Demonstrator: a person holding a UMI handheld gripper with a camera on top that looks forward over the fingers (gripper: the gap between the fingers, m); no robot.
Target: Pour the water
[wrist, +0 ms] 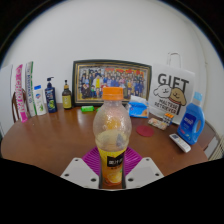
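Note:
A clear plastic bottle [112,128] with an orange cap and a yellow label stands upright between my fingers, over the near part of the wooden table [50,140]. It holds yellow-orange liquid low down and is clear above. My gripper [113,166] is shut on the bottle, with the magenta pads [92,158] pressing on its lower body from both sides. The bottle's base is hidden low between the fingers. A pale blue cup [138,107] sits beyond the bottle, a little to the right, near the back of the table.
A framed group photo [110,80] leans on the wall behind. Tubes [22,92] and small bottles [50,97] line the back left. At the right are a white gift bag [172,90], a blue bottle [192,122], a red coaster [146,129] and a white remote [180,143].

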